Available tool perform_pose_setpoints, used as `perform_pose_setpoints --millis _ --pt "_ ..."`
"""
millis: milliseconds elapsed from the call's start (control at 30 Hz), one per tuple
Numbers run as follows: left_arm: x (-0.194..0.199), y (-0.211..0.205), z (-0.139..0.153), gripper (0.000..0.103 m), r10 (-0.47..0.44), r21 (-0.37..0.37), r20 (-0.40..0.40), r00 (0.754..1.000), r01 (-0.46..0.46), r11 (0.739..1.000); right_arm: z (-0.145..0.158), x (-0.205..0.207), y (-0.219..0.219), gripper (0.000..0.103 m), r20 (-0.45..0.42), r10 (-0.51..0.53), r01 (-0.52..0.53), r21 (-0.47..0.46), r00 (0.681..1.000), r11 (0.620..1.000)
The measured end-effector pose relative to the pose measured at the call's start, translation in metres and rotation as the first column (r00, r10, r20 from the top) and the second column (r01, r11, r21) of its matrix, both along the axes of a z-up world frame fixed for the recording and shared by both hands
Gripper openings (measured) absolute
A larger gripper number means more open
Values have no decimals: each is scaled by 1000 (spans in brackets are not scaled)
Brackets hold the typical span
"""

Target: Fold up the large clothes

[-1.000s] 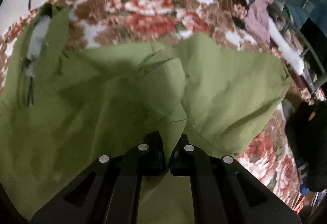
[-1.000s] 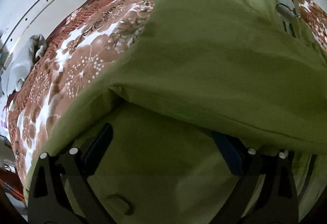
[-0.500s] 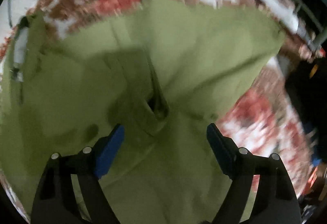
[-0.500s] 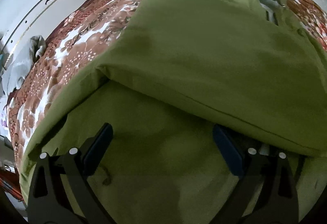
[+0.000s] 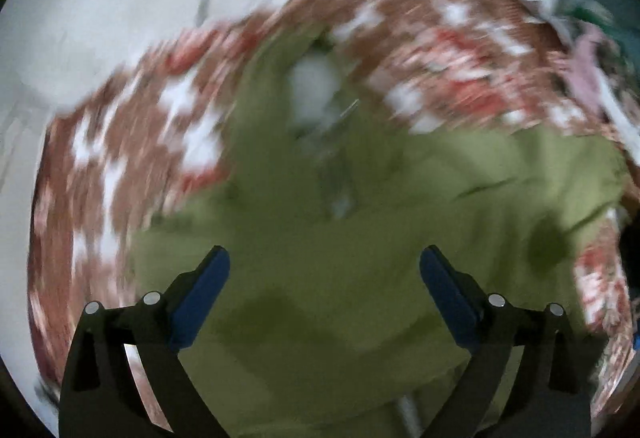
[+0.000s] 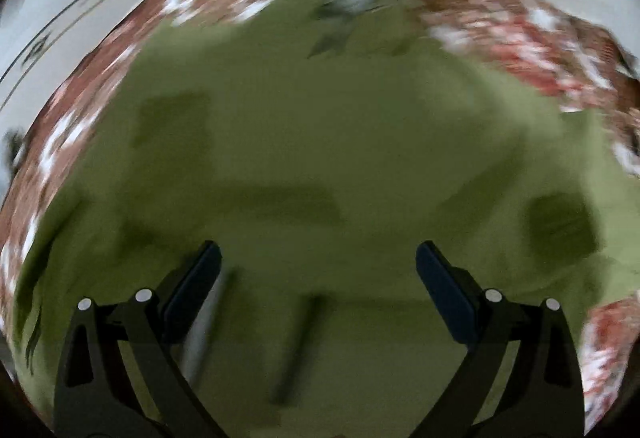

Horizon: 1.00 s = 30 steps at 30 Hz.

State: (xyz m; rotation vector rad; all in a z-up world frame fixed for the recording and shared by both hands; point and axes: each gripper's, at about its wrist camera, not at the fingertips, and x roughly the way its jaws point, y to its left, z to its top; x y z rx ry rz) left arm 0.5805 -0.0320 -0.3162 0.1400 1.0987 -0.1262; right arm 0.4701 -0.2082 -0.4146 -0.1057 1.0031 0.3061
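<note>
Both black two-finger grippers, left opening and right spread wide, gripped nothing (blur hid detail) above the olive-green cloth garment lying ahead on the floral red-brown bedspread, equally near each.

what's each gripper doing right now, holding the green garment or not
left gripper: jaws opening wide, nothing between them, green garment lies beyond.
right gripper: open, holding nothing.

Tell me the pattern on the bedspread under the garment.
A floral print in brown, red and white on the bedspread; it shows best in the left wrist view, though blurred.
</note>
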Motion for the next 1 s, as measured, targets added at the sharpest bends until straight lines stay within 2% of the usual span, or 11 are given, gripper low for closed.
perform_pose_setpoints --millis 100,200,267,367,433,500,600,667,800,867,1000 --pt "-11 38 -59 94 72 26 -75 995 -71 997 -3 35 -36 98 23 -85 85 -18 996 996" --pt "-22 57 -103 94 94 31 -132 987 -91 995 -24 62 -67 98 2 -148 148 -80 989 986" --pt "-25 57 -119 94 85 42 -152 985 -80 996 -42 69 -85 98 -37 -189 184 -107 981 977" --pt "-25 59 -150 94 35 95 -191 981 -17 995 -60 75 -115 98 -107 -250 245 -60 962 968" --pt "-23 61 -158 95 10 109 -216 976 14 994 -59 68 -119 98 -84 -233 227 -73 969 971" --pt "-22 65 -156 95 25 134 -214 977 4 991 -53 62 -123 98 -66 -237 230 -98 969 968" --pt "-20 63 -137 93 50 145 -194 980 -22 989 -38 59 -154 98 -115 -264 273 74 958 959" --pt "-21 51 -115 94 45 108 -154 987 -28 994 -22 59 -180 98 -120 -319 332 116 940 936" --pt "-31 -4 -66 94 -27 11 -49 998 28 1000 11 61 -245 98 -101 -420 431 151 902 890" --pt "-33 -41 -48 94 -79 -34 -10 997 79 996 27 61 -293 98 -85 -473 481 143 877 865" --pt "-36 -102 -37 94 -156 -64 23 988 157 986 43 59 -383 98 -118 -572 584 158 811 796"
